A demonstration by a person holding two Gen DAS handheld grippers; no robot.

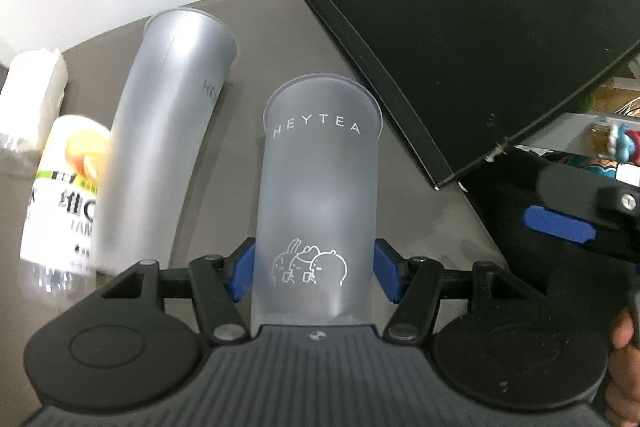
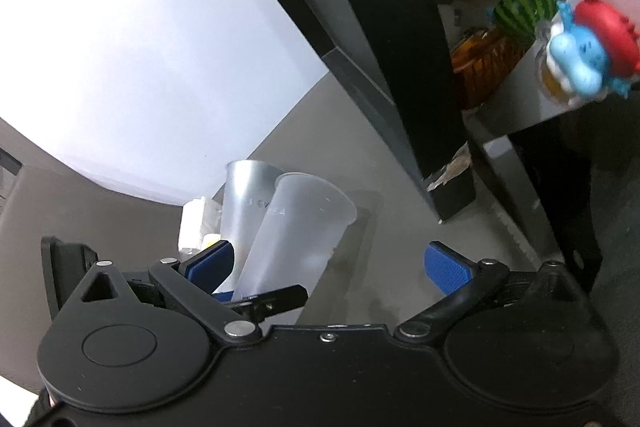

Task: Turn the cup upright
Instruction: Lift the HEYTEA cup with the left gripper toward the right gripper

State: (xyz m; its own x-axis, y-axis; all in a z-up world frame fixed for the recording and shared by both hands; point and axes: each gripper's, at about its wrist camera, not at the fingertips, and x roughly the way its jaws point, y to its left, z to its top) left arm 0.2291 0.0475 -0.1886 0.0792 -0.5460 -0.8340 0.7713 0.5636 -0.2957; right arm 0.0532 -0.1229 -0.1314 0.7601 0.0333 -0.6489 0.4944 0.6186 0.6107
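Clamped between my left gripper [image 1: 314, 273] pads, the cup [image 1: 318, 195] points rim-far, beside a second cup [image 1: 168, 147]. Right gripper [image 2: 328, 267] gapes empty. I'd rotate slowly, keeping grip near the base.

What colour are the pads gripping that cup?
Blue, on the left gripper; clearest in the left wrist view, either side of the frosted cup.

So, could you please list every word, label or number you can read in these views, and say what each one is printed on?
"HEYTEA": white print near the rim of the frosted cup held by the left gripper.
"HE…": partial dark print on the second frosted cup; the rest turns out of sight.
Bottle label: dark characters, cut off and blurred, unreadable.
Right wrist view: faint marks on both cups, too blurred to read.
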